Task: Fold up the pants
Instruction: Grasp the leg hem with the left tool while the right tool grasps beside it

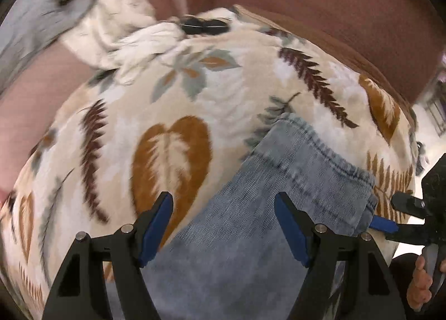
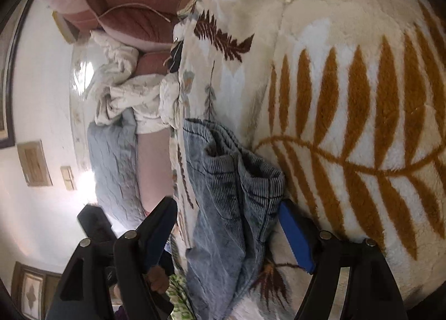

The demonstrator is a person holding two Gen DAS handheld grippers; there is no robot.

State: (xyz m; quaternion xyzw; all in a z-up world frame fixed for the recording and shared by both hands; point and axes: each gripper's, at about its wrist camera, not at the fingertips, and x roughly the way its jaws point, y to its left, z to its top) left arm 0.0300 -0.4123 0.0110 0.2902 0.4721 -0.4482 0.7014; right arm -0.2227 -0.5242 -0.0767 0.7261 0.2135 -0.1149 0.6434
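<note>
Left wrist view looks down on the light-blue denim pants (image 1: 267, 208), which lie on a cream fleece blanket with brown and rust leaf prints (image 1: 178, 102) spread over a bed. The left gripper (image 1: 223, 225) hangs above the denim with its 2 blue-padded fingers (image 1: 156, 231) spread wide, touching nothing. At 3 o'clock the right gripper (image 1: 390, 214) reaches the hem corner, one blue pad tucked under the cloth, with a hand (image 1: 421, 283) below it. At 11 o'clock sits a crumpled white sheet (image 1: 117, 13).

Right wrist view shows the right gripper (image 2: 225, 233) spread, its fingers on either side of the bunched hem of the pants (image 2: 231, 194), pads not pressing. A grey-blue quilted pillow (image 2: 114, 169) lies at 9 o'clock.
</note>
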